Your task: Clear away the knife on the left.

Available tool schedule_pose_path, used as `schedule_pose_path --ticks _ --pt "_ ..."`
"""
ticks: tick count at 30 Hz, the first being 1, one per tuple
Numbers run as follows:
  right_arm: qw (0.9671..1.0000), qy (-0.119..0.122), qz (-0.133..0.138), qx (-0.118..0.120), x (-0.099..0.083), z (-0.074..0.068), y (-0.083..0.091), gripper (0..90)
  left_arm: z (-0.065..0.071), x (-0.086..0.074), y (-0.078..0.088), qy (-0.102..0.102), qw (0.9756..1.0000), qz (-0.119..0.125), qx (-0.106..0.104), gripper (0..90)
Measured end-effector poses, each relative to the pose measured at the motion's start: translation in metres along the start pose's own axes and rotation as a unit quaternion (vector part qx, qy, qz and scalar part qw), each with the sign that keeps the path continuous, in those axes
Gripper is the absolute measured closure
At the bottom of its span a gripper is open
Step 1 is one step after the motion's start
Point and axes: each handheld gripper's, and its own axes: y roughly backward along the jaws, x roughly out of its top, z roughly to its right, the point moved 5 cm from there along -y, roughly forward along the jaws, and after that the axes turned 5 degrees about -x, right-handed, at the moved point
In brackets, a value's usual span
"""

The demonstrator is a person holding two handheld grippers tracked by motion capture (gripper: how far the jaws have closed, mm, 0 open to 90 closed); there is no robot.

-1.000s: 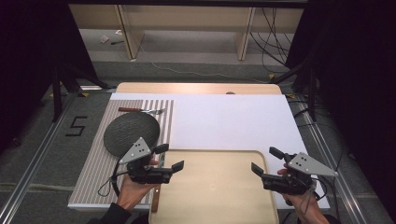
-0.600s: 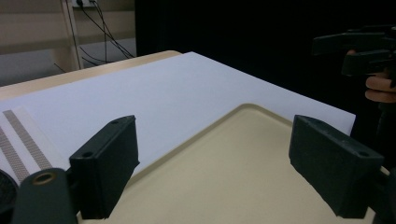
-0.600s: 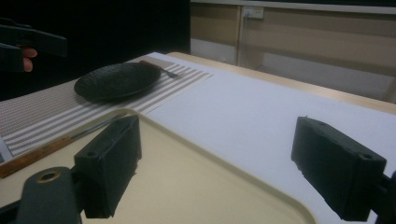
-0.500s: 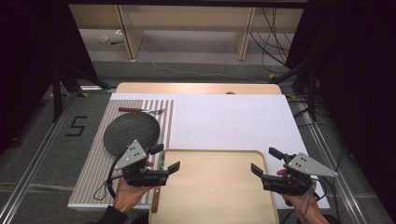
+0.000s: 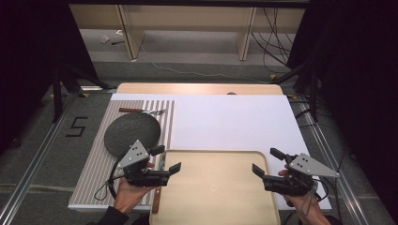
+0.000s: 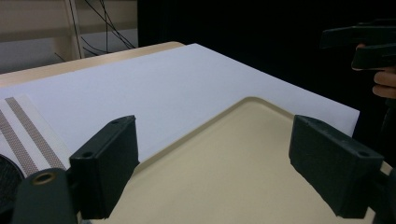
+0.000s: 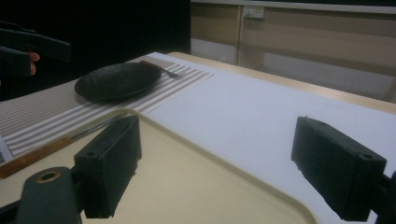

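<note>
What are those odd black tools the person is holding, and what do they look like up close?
Each is a hand-held black gripper with two blocky, flat-faced jaws. The left gripper and right gripper each carry a grey three-cornered plate on top, dotted with small holes. A thin black cable loops from the left one. A dark sleeve shows at the left wrist.

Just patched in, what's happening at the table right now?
A person holds the left gripper and the right gripper, both open and holding nothing, at either side of an empty beige tray. The left one hovers over the tray's left edge, above a wooden-handled knife lying beside it. A dark plate and a fork lie untouched on the striped mat.
</note>
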Motion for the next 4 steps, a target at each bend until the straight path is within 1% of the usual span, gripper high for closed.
schedule_pose_path --ticks 4 --pt "1.0 0.001 -0.001 -0.001 0.0001 0.0 0.0001 16.9 0.0006 -0.0009 -0.0006 0.0 1.0 -0.006 -0.001 15.7"
